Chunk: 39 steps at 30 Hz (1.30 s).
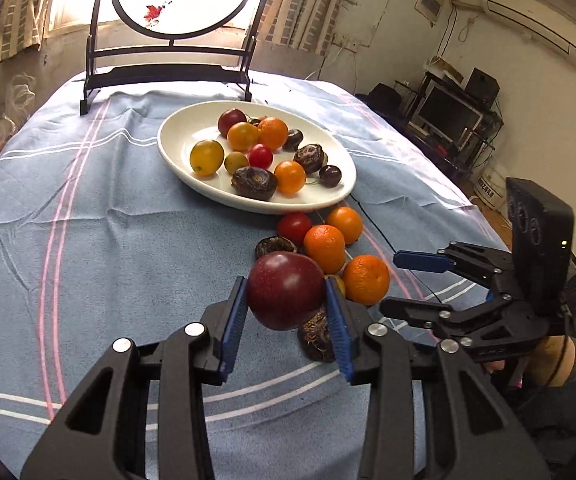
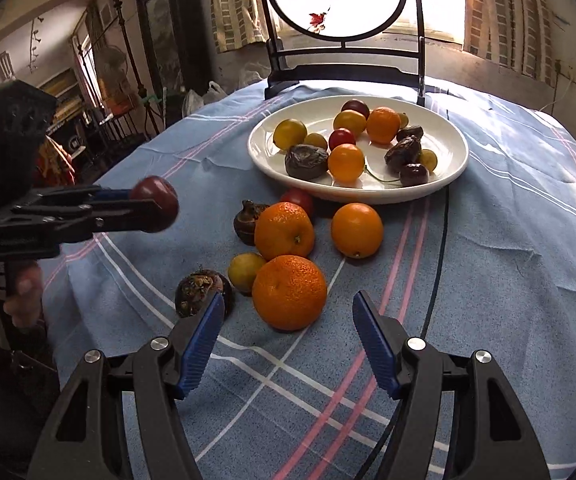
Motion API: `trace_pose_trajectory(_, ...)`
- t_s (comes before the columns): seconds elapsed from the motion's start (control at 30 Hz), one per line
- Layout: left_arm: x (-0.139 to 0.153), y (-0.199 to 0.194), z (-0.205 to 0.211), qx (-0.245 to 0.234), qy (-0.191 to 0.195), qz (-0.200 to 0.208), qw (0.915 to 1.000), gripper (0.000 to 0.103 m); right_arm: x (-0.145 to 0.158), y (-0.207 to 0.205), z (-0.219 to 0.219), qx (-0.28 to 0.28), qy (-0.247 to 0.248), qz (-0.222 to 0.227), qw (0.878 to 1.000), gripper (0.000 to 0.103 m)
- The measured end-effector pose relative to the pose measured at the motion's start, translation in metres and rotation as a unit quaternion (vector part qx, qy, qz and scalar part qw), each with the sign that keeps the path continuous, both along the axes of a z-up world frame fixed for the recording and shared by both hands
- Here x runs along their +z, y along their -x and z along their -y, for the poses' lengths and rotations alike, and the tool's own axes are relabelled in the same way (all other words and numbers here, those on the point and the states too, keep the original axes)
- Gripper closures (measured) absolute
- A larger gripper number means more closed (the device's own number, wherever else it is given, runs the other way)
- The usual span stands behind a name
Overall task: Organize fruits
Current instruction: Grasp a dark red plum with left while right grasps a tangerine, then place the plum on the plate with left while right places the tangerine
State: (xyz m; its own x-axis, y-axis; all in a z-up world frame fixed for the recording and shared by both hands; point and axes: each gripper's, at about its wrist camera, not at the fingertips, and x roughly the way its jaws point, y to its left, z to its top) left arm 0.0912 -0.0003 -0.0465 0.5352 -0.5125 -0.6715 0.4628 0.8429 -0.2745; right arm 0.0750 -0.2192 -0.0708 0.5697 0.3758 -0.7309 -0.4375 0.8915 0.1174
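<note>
The left gripper (image 1: 285, 304) grips a plum (image 1: 285, 290); the plate (image 1: 175, 148) lies far, slightly left. The right gripper (image 2: 288, 320) gapes empty, an orange (image 2: 290, 292) probably just beyond.

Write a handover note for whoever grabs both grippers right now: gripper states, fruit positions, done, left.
Left gripper: shut on a dark red round plum, lifted clear of the blue striped tablecloth.
Right gripper: open, empty, just short of the nearest large orange mandarin.
Done: white oval plate already holds mixed fruit.
Left: plum to plate, then the loose pile on the cloth: three mandarins, a red tomato, a small yellow fruit, two dark brown water chestnuts.
</note>
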Motion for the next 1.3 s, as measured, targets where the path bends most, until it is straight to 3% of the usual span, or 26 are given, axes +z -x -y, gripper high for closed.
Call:
trace_pose_trajectory(0.07, 0.004, 0.003, -0.004, 0.001, 0.001, 0.000, 1.0000, 0.065, -0.001, -0.004, -0.010, 0.005, 0.025, 0.001, 1.000, 0.041)
trace_pose_trajectory(0.1, 0.005, 0.004, -0.006, 0.001, 0.002, -0.002, 1.0000, 0.065, -0.003, -0.007, -0.013, 0.008, 0.034, -0.006, 0.999, 0.054)
trace_pose_trajectory(0.13, 0.005, 0.004, -0.007, 0.001, 0.001, -0.002, 1.0000, 0.065, -0.007, -0.010, -0.016, 0.008, 0.042, -0.016, 0.999, 0.059)
trace_pose_trajectory(0.3, 0.000, 0.003, -0.012, 0.007, 0.006, -0.008, 0.9999, 0.065, -0.006, -0.010, -0.010, -0.008, 0.025, -0.017, 1.000, 0.062)
trace_pose_trajectory(0.57, 0.016, -0.014, -0.011, 0.005, 0.025, 0.002, 0.9997, 0.065, 0.040, -0.009, 0.038, -0.041, -0.073, 0.026, 0.996, 0.061)
trace_pose_trajectory(0.77, 0.032, -0.080, 0.014, 0.012, 0.032, 0.006, 0.9994, 0.065, 0.064, -0.078, 0.051, -0.060, -0.097, 0.021, 0.993, 0.061)
trace_pose_trajectory(0.87, 0.024, -0.131, 0.030, 0.029, 0.027, -0.021, 0.9990, 0.065, 0.059, -0.123, 0.043, -0.076, -0.097, 0.011, 0.992, 0.061)
trace_pose_trajectory(0.97, 0.011, -0.169, 0.044, 0.045, 0.001, -0.041, 0.9982, 0.064, 0.052, -0.155, 0.034, -0.087, -0.094, 0.004, 0.992, 0.057)
trace_pose_trajectory(1.0, 0.010, -0.175, 0.044, 0.053, 0.001, -0.041, 0.9977, 0.064, 0.053, -0.157, 0.032, -0.094, -0.088, 0.016, 0.992, 0.044)
trace_pose_trajectory(1.03, 0.011, -0.179, 0.042, 0.061, 0.004, -0.039, 0.9974, 0.057, 0.055, -0.156, 0.032, -0.100, -0.091, 0.027, 0.990, 0.042)
trace_pose_trajectory(1.13, 0.021, -0.166, 0.029, 0.077, 0.025, -0.024, 0.9964, 0.033, 0.062, -0.141, 0.036, -0.094, -0.101, 0.039, 0.990, 0.042)
trace_pose_trajectory(1.2, 0.029, -0.143, 0.025, 0.069, 0.018, -0.004, 0.9974, 0.031, 0.063, -0.122, 0.040, -0.088, -0.097, 0.045, 0.990, 0.042)
trace_pose_trajectory(1.3, 0.034, -0.091, 0.028, 0.029, -0.023, 0.027, 0.9989, 0.031, 0.056, -0.084, 0.050, -0.081, -0.082, 0.044, 0.992, 0.042)
